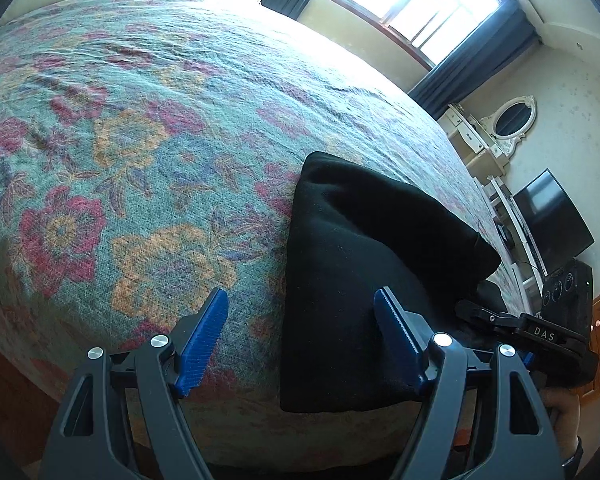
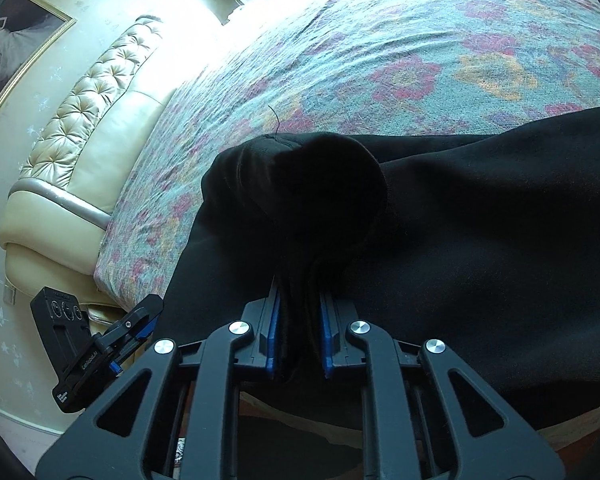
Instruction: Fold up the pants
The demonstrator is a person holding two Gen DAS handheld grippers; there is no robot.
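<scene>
Black pants (image 1: 352, 272) lie folded on a floral bedspread (image 1: 140, 152) near the bed's front edge. My left gripper (image 1: 300, 320) is open and empty, its right finger over the pants' left edge and its left finger over the bedspread. My right gripper (image 2: 300, 320) is shut on a bunched fold of the pants (image 2: 460, 240), with a rounded lump of cloth standing up just beyond the blue pads. The right gripper also shows in the left wrist view (image 1: 500, 320) at the pants' right side. The left gripper shows in the right wrist view (image 2: 128, 328) at lower left.
The bedspread (image 2: 380, 60) covers the whole bed. A cream tufted headboard (image 2: 84, 128) stands at one end. A window with dark curtains (image 1: 420, 12), a white dresser with oval mirror (image 1: 504, 124) and a television (image 1: 552, 220) line the far wall.
</scene>
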